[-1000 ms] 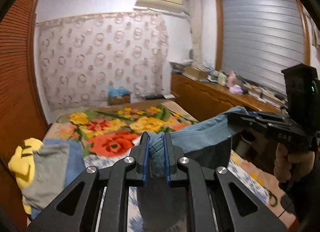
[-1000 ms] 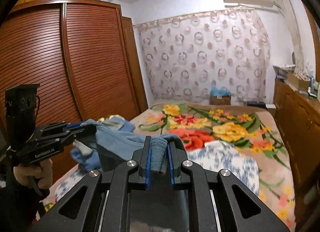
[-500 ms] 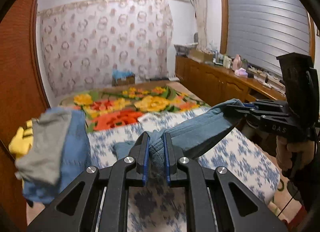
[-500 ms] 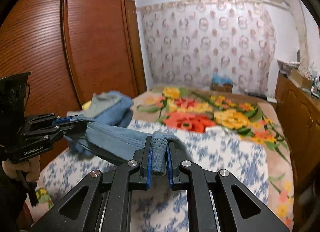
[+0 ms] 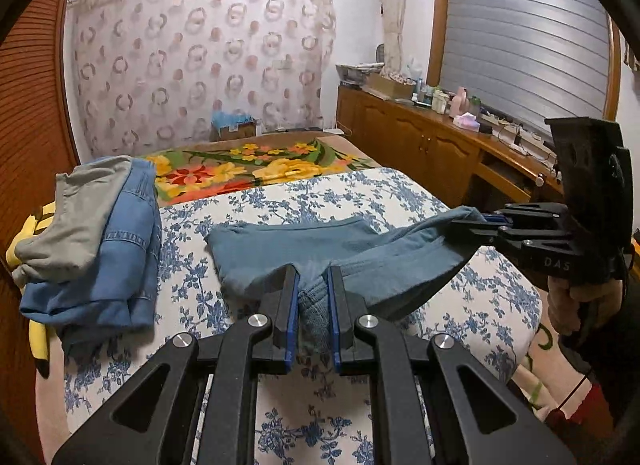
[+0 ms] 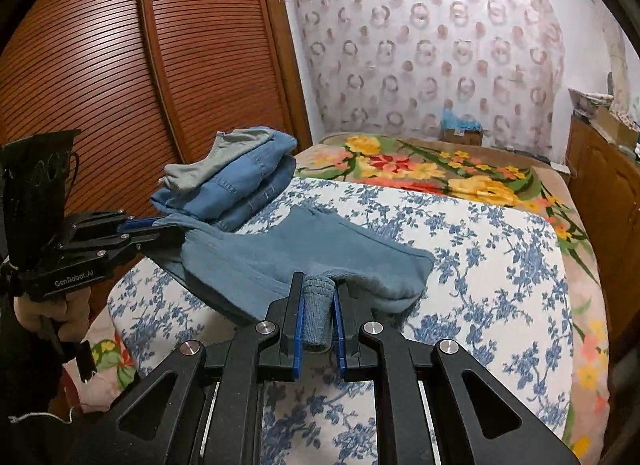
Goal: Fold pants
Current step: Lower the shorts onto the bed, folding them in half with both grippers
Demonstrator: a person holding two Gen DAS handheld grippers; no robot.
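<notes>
Blue-grey pants (image 5: 312,249) lie partly spread on the blue-flowered white sheet (image 5: 360,193); their far part rests flat, and the near edge is lifted. My left gripper (image 5: 313,285) is shut on one end of the ribbed waistband. My right gripper (image 6: 316,293) is shut on the other end, seen from the side in the left wrist view (image 5: 472,223). The pants (image 6: 304,249) stretch between the two grippers just above the sheet. The left gripper also shows in the right wrist view (image 6: 168,231).
A pile of folded clothes (image 5: 100,233), grey on denim blue, lies on the bed's left side (image 6: 236,181). A floral blanket (image 5: 248,169) covers the far bed. A wooden slatted wardrobe (image 6: 120,85) stands left, a wooden sideboard (image 5: 440,141) with clutter right.
Both grippers have come down and forward with the pants. The pants hung in the air before; now their far part lies on the flowered sheet.
</notes>
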